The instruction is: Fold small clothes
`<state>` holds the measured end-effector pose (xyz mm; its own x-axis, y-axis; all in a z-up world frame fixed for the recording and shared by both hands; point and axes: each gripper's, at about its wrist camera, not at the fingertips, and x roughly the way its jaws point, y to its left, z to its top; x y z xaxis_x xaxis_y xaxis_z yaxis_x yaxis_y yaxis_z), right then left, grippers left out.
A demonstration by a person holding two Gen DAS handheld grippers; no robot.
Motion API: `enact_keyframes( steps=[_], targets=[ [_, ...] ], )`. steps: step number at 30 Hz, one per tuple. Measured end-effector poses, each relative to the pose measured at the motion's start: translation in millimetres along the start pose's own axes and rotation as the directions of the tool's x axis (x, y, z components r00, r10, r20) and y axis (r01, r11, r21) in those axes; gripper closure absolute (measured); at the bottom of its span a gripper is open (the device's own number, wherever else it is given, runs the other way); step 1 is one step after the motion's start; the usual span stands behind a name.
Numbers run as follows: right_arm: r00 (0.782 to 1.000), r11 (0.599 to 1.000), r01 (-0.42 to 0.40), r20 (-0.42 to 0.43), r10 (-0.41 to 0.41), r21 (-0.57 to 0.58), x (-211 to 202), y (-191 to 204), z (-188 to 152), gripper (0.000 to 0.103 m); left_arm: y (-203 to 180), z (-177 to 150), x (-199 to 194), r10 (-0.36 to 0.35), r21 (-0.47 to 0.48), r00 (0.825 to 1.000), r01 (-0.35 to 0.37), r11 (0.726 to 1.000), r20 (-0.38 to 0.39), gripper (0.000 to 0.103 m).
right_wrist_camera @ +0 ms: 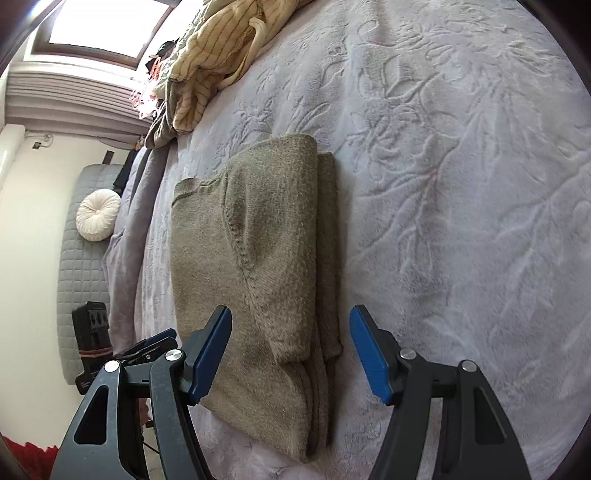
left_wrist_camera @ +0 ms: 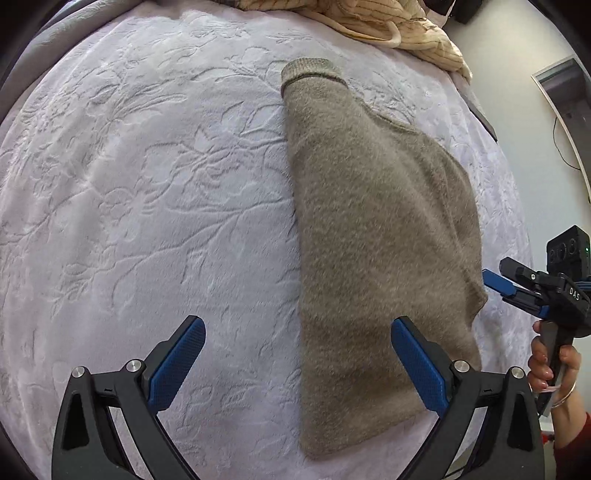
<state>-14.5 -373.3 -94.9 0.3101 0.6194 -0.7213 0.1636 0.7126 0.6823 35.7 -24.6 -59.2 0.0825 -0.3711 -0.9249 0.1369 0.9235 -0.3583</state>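
A taupe knit sweater (left_wrist_camera: 373, 236) lies folded lengthwise on the pale embossed bedspread (left_wrist_camera: 147, 184), its ribbed cuff end at the far side. In the right wrist view the sweater (right_wrist_camera: 258, 266) shows stacked folded layers along its right edge. My left gripper (left_wrist_camera: 297, 328) is open and empty, hovering over the sweater's near left edge. My right gripper (right_wrist_camera: 290, 321) is open and empty, just above the sweater's near end; it also shows in the left wrist view (left_wrist_camera: 498, 282) at the sweater's right edge, held by a hand.
A pile of cream striped clothes (left_wrist_camera: 388, 26) lies at the bed's far side, also seen in the right wrist view (right_wrist_camera: 214, 55). Beside the bed are a grey quilted mat (right_wrist_camera: 77, 258), a white round cushion (right_wrist_camera: 98, 215) and a black device (right_wrist_camera: 92, 332).
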Motion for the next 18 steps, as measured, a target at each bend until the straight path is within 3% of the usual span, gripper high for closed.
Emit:
enact_keyframes(
  steps=[9,18],
  targets=[
    [0.994,0.999,-0.037,-0.099,0.038,0.016,40.7,-7.4,26.9,0.033,-10.9,18.3,42.4,-0.071,0.001,0.997,0.071,0.997,-0.031,0.002],
    [0.982,0.993,-0.092,-0.173,0.079,-0.068,75.7,9.4,42.1,0.031,-49.2,34.5,62.7,-0.064,0.091,0.998,0.066,0.994,-0.028,0.002]
  ],
)
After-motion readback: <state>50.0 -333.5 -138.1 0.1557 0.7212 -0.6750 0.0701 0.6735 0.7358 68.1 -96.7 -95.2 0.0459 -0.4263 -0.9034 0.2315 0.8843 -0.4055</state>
